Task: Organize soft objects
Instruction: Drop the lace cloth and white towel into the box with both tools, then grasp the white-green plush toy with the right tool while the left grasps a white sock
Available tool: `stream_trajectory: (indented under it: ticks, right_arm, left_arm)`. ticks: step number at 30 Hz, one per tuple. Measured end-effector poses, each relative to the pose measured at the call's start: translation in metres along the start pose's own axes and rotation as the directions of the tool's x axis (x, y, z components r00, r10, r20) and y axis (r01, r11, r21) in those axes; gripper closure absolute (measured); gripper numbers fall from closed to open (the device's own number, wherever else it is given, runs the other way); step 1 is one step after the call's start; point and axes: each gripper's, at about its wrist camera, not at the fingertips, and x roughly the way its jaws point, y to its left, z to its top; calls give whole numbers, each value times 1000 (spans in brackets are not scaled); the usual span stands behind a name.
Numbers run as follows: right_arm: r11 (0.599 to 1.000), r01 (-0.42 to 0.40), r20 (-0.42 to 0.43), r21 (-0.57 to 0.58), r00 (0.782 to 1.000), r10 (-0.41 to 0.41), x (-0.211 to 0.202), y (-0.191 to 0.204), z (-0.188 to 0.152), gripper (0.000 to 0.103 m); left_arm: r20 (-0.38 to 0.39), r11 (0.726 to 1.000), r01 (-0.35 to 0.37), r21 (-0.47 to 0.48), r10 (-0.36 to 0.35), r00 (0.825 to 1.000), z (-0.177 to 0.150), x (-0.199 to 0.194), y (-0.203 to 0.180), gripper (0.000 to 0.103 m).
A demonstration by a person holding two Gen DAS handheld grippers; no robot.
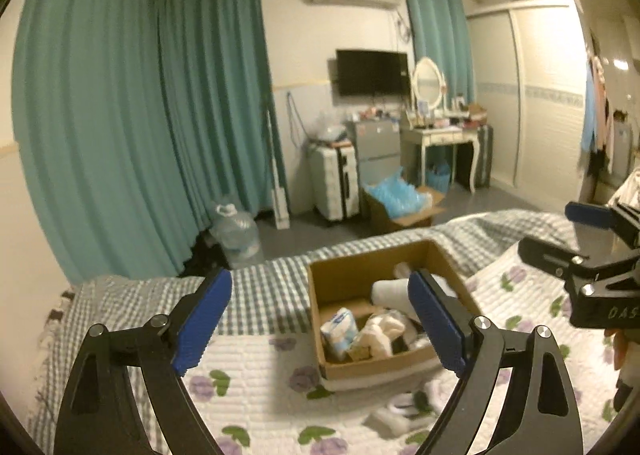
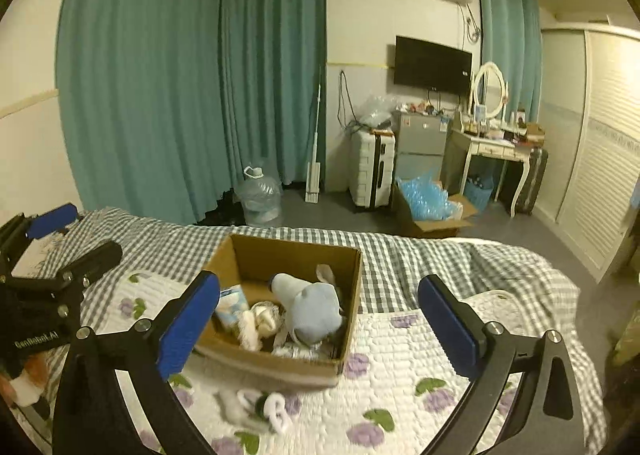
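We see both grippers, left gripper and right gripper, spread wide and empty. A small white toy lies on the quilt at 6 o'clock from the box, between them, arguably nearer the right.

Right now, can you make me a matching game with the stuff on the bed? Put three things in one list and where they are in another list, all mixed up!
Things:
1. blue plush toy
2. small white soft item
3. cardboard box

Places:
A. sitting on the flowered quilt, holding other things
B. lying on the quilt in front of the box, outside it
C. inside the box, towards its right side

Pairs: 1-C, 2-B, 3-A
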Motion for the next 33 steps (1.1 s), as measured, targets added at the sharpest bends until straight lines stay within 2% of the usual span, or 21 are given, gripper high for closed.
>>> stream_trajectory:
  ticks: [7, 10, 14, 18, 23, 29, 33]
  right_arm:
    - [999, -21, 23, -44, 1000, 22, -54, 18, -16, 3]
    - [999, -26, 12, -47, 1000, 27, -61, 21, -34, 3]
    - [998, -40, -33, -45, 999, 38, -50, 21, -57, 3]
    - [998, -61, -98, -29, 993, 58, -23, 17, -86, 3]
    - [996, -85, -187, -4, 979, 83, 29, 18, -118, 3]
    - [993, -113, -308, 17, 945, 113, 102, 26, -164, 4]
    - [993, -118, -385, -13, 917, 105, 137, 31, -188, 12]
  left_arm:
    - [41, 1000, 1, 20, -2, 999, -15, -44, -9, 12]
    - [3, 1000, 7, -5, -7, 1000, -28, -47, -12, 12]
    - [-53, 999, -9, -41, 7, 999, -51, -39, -11, 12]
    - [-96, 996, -59, -66, 53, 994, -79, -20, -9, 12]
    - [-193, 992, -70, -102, 49, 980, -119, 17, -7, 12]
    - [-300, 988, -103, -115, 64, 952, -158, 69, -7, 12]
    - [-343, 987, -119, -109, 75, 936, -172, 98, -5, 12]
